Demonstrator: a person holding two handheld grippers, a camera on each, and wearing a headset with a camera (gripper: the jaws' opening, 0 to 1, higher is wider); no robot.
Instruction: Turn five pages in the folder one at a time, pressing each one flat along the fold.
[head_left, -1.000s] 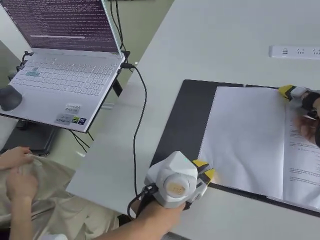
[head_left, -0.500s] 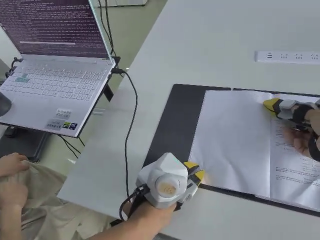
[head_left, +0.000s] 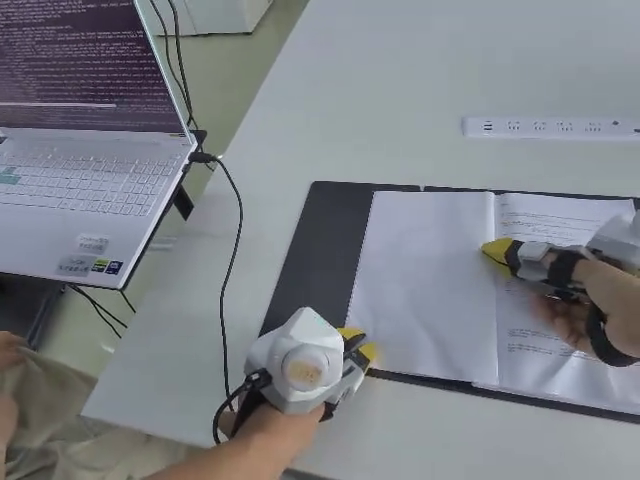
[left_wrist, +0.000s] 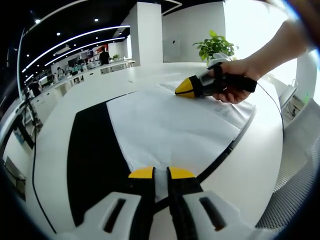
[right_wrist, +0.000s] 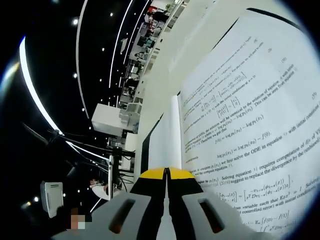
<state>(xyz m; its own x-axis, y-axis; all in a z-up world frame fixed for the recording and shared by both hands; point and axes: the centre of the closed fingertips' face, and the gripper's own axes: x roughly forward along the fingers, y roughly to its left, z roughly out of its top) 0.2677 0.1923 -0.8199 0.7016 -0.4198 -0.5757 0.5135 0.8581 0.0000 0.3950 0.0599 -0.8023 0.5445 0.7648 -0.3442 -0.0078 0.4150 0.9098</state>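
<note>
A black folder (head_left: 320, 250) lies open on the white table. Its turned blank page (head_left: 420, 280) lies on the left, and a printed page (head_left: 560, 215) on the right. My right gripper (head_left: 488, 248) is shut, its yellow tip resting on the fold between the two pages. In the right gripper view its jaws (right_wrist: 165, 172) meet at the fold beside the printed page (right_wrist: 240, 125). My left gripper (head_left: 362, 352) is at the blank page's near left corner. In the left gripper view its jaws (left_wrist: 161, 173) are closed on the edge of that page (left_wrist: 170, 125).
An open laptop (head_left: 80, 150) stands on a raised stand to the left of the table, and a black cable (head_left: 235, 230) runs from it across the table's left edge. A white power strip (head_left: 550, 127) lies beyond the folder. A potted plant (left_wrist: 215, 47) stands far behind.
My right gripper has slid from the far end of the fold toward me along the crease. The left gripper stayed at the page's corner. The head camera has swung right.
</note>
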